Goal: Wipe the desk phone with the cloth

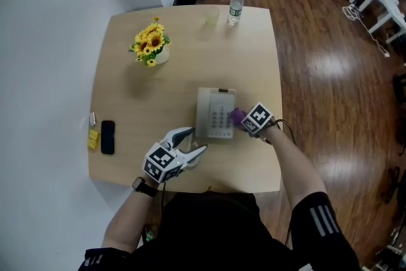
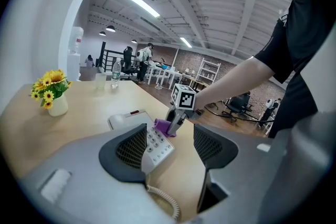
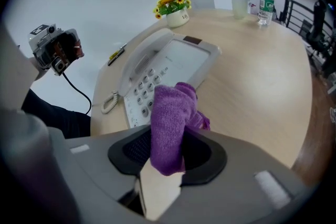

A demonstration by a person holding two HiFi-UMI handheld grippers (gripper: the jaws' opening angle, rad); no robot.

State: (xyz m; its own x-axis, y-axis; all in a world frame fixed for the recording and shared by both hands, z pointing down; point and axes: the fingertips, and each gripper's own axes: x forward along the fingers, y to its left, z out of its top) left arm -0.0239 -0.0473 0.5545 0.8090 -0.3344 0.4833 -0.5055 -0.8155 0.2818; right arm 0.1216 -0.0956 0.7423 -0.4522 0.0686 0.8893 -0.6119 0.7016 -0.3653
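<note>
**A:** Purple cloth point(image 3: 170, 123) is pinched tight in the jaws of the right gripper point(image 1: 241, 118) and held against the keypad side of the desk phone point(image 1: 216, 112).

**B:** Yep. The left gripper point(image 1: 197, 139) is held just beside the phone's near corner, jaws spread, nothing gripped. The phone is parked mid-worktop point(image 1: 158, 92), with sunflowers point(image 1: 151, 42) and a bottle point(image 1: 235, 6) seen well behind it.

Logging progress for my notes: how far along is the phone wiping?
Done: right tongs shut on the purple terry cloth. In hand: cloth meets the pale grey desk phone at its keypad edge. Remaining: probably everything else; nothing shows wiped. Left tongs open.
</note>
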